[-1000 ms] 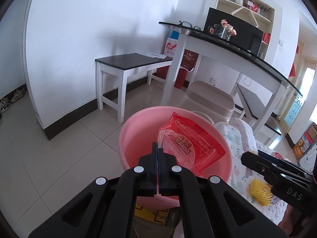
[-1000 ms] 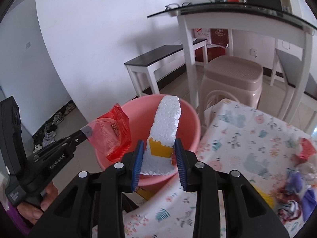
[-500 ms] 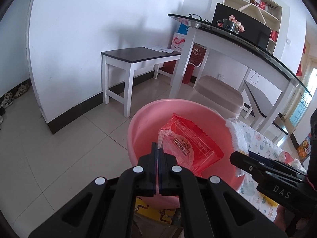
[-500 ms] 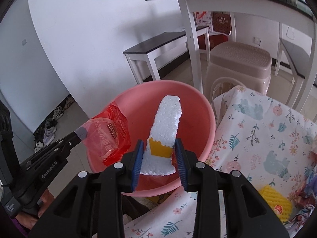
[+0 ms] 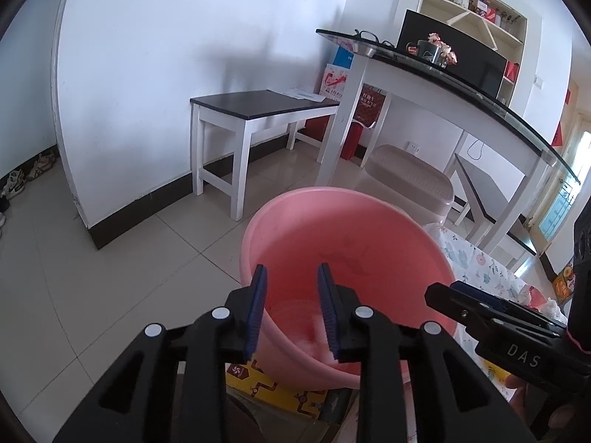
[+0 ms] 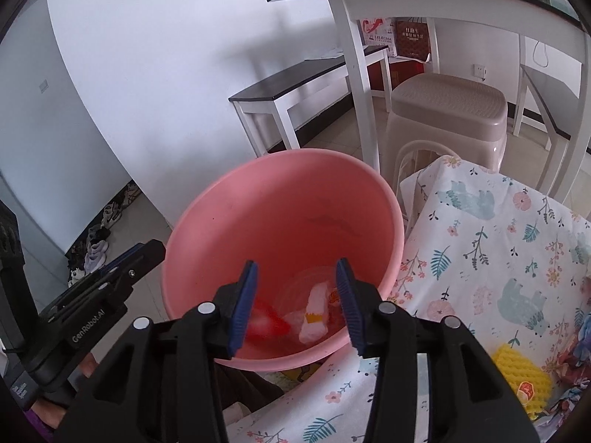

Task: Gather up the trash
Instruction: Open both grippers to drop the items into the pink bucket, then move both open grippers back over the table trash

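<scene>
A pink bucket (image 6: 258,199) stands beside the cloth-covered table and also shows in the left wrist view (image 5: 332,221). A white foam piece with a yellow label (image 6: 314,312) and a red snack wrapper (image 6: 264,323) lie at its bottom. My right gripper (image 6: 297,302) is open and empty above the bucket's near rim. My left gripper (image 5: 291,308) is open and empty over the bucket's left side. A yellow foam net (image 6: 521,380) lies on the cloth at the right.
A floral tablecloth (image 6: 498,243) covers the table to the right. A beige plastic stool (image 6: 447,110), a white bench (image 5: 258,110) and a glass-topped desk (image 5: 443,74) stand behind the bucket. A yellow patterned box (image 5: 273,387) sits under the bucket.
Both grippers have opened. The red wrapper left my left gripper and the white foam piece left my right gripper; both now lie in the bucket.
</scene>
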